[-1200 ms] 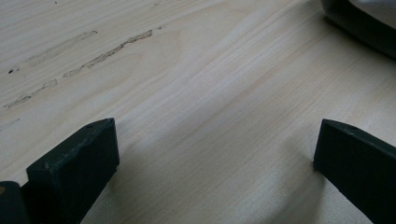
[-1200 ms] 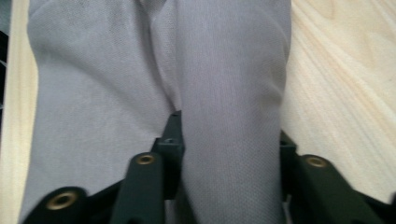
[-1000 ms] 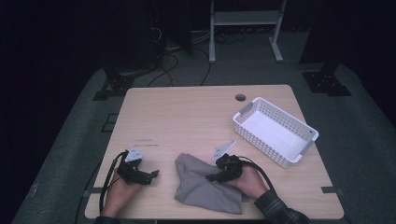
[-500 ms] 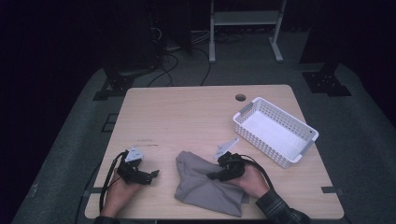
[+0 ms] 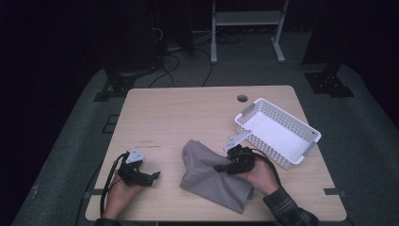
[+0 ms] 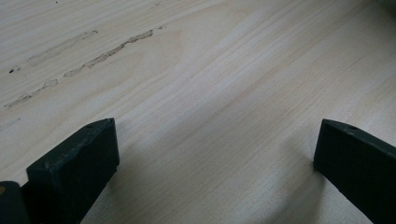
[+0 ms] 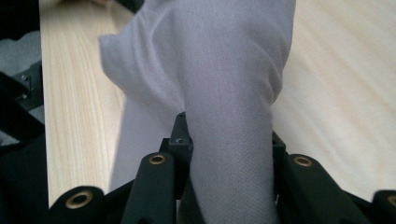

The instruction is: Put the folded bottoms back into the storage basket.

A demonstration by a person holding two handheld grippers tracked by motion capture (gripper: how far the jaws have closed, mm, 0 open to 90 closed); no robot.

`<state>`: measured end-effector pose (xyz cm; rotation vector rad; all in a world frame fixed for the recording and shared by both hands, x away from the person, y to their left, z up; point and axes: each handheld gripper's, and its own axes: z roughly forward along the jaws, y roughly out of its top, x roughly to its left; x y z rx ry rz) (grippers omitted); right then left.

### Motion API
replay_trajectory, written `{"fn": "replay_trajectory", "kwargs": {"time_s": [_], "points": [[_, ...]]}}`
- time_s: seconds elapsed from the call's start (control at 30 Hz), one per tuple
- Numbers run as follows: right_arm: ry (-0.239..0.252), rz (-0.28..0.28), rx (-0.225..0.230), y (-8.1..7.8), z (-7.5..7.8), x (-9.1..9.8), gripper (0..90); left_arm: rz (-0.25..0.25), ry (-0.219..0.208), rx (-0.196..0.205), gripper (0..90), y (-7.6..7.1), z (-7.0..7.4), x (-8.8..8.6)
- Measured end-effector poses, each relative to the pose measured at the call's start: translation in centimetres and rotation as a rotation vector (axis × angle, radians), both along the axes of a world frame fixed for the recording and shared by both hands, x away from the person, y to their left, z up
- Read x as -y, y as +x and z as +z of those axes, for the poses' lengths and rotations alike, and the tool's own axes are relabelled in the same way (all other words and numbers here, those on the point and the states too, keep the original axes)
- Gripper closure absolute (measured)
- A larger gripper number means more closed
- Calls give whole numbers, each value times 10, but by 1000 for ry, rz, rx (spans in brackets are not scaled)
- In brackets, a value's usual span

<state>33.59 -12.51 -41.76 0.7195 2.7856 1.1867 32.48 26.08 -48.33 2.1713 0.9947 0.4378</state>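
Observation:
A grey cloth (image 5: pixel 211 175) lies crumpled on the wooden table (image 5: pixel 188 113) near its front edge. My right gripper (image 5: pixel 225 166) is shut on a fold of the cloth (image 7: pixel 229 93) at its right side; in the right gripper view the fabric drapes up and over the closed jaws. My left gripper (image 5: pixel 153 176) rests at the front left of the table, apart from the cloth. Its jaws stand wide open over bare wood (image 6: pixel 210 116) with nothing between them.
A white perforated basket (image 5: pixel 277 133) sits at the right of the table, just behind my right hand. A round cable hole (image 5: pixel 242 98) is near the far edge. Scuff marks (image 6: pixel 84 51) streak the wood ahead of the left gripper.
The right gripper has drawn the cloth's fold a little leftward and up, bunching the fabric. The left gripper has stayed where it was.

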Motion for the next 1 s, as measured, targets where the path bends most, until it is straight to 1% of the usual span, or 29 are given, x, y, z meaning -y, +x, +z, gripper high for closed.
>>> {"fn": "replay_trajectory", "kwargs": {"time_s": [0.07, 0.13, 0.17, 0.2, 0.27, 0.3, 0.33, 0.37, 0.53, 0.57, 0.7, 0.73, 0.77, 0.87, 0.93, 1.0], "points": [[6, -6, 3, 1, 2, 3, 669, 0, 0, 0, 0, 0, 0, 0], [17, -25, 20, 1, 11, 10, 668, 0, 0, 0, 0, 0, 0, 0], [17, -25, 20, 1, 11, 10, 668, 0, 0, 0, 0, 0, 0, 0], [23, -40, 31, 1, 17, 15, 668, -1, 0, 1, 0, 0, 0, 0], [26, -47, 35, 1, 20, 17, 668, -1, 1, 1, 0, 0, 0, 0], [30, -56, 42, 0, 25, 21, 668, -1, 0, 1, 0, 0, 0, 0], [30, -56, 42, 0, 25, 21, 668, -1, 0, 1, 0, 0, 0, 0], [36, -67, 50, 1, 29, 24, 668, -1, 1, 1, 0, 0, 0, 0], [43, -89, 62, 3, 37, 32, 668, 0, 0, 0, 0, 0, 0, 0], [43, -101, 68, 4, 41, 35, 668, 1, -1, 1, 0, 0, 0, 0], [49, -116, 72, 5, 47, 40, 668, -2, 3, -1, 0, 0, 0, 0], [53, -131, 77, 7, 51, 43, 668, -2, 2, -1, 0, 0, 0, 0], [53, -131, 77, 7, 51, 43, 668, -2, 2, -1, 0, 0, 0, 0], [54, -149, 87, 9, 58, 49, 668, 1, 3, -1, 0, 0, 0, 0], [50, -169, 99, 11, 66, 56, 668, 0, 4, -2, 0, 0, 0, 0], [52, -173, 107, 11, 68, 58, 667, 0, 4, -2, 0, 0, 0, 0]]}}
